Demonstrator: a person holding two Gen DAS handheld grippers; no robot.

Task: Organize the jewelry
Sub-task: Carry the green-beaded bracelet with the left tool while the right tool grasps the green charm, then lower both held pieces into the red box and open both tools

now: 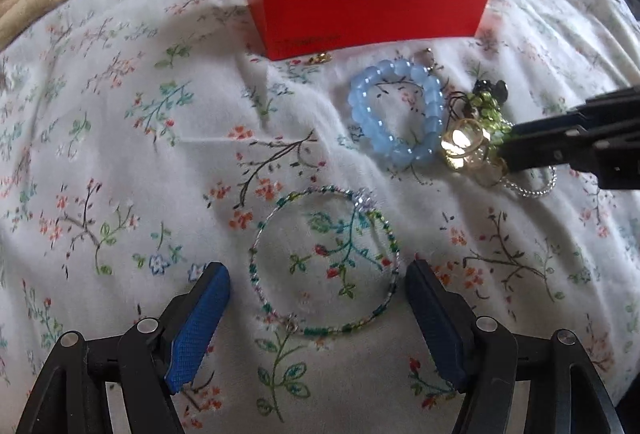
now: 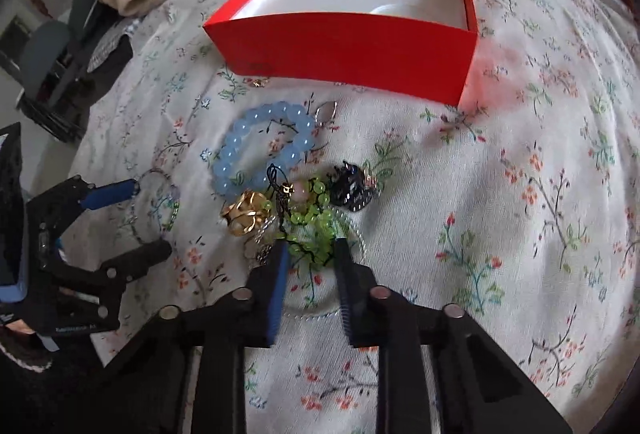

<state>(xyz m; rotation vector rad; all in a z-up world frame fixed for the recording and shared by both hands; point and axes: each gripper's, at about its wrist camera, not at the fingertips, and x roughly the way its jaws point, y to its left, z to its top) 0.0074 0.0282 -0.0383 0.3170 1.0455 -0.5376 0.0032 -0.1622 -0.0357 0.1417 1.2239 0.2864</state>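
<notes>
Nearest, the left gripper (image 1: 318,314) hangs with jaws spread wide either side of the thin seed-bead bangle (image 1: 326,261), lying flat on the floral bedsheet (image 1: 120,153); the hoop looks light, springy and easily bent, best taken across its wire rim; the right gripper (image 2: 311,254) has its jaws drawn narrow about the green bead bracelet (image 2: 310,224), apparently pinching its near loops; those beads are light, loose and likely to snag the gold ring (image 2: 244,218) and dark charm (image 2: 354,189) tangled beside them; beyond, the blue bead bracelet (image 2: 264,145) rests alone; farthest, the open red box (image 2: 344,45) waits empty.
</notes>
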